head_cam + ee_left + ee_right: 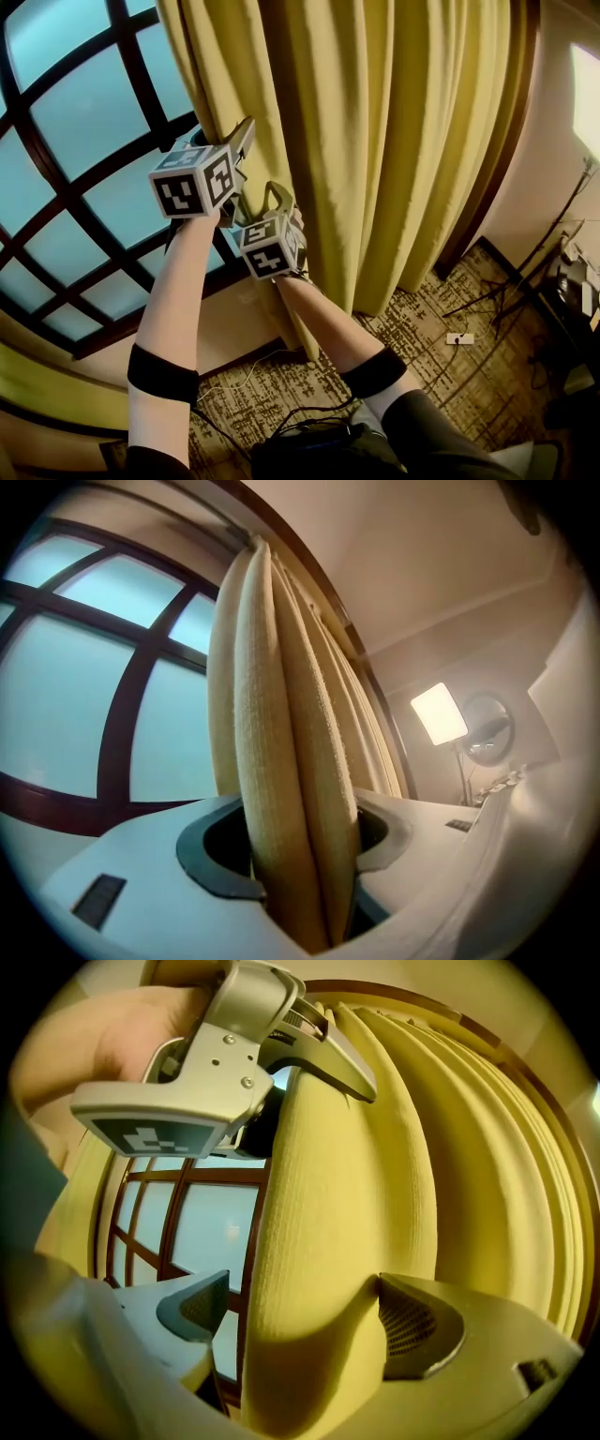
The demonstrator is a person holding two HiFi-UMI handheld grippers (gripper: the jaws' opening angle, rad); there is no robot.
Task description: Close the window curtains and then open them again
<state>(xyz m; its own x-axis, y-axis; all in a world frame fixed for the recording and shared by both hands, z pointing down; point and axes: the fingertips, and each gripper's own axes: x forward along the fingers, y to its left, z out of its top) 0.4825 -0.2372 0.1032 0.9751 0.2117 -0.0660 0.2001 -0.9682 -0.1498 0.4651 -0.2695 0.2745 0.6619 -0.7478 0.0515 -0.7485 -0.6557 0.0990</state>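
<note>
The yellow-gold curtain point(375, 141) hangs in deep folds to the right of the window point(84, 122). The window's pale blue frosted panes and dark wooden bars are uncovered. Both tools are at the curtain's leading edge, the one next to the glass, and both point roughly level into the fabric.

The left hand-held gripper point(242, 141) is the higher of the two, with its marker cube point(192, 178) facing the head camera. In the left gripper view its jaws are clenched on a bundle of two or three narrow folds, with a dark pad point(217, 860) pressing in from either side.

The right hand-held gripper point(267, 199) sits just below and slightly to the right of the left one, close to it. Its jaws stand apart around one thick fold of the edge. The fabric bulges against the pad on the curtain side point(412, 1321). A sliver of window shows between the fold and the other pad, so this gripper is not clamped. The right gripper view also shows the left tool overhead, gripped by the person's hand point(112, 1030).

The person's bare forearms reach up from below, each with a black band point(159, 373) near the elbow. A white power strip point(459, 338) lies on the patterned carpet point(422, 300), and a bright light panel point(439, 712) glows by the wall.
</note>
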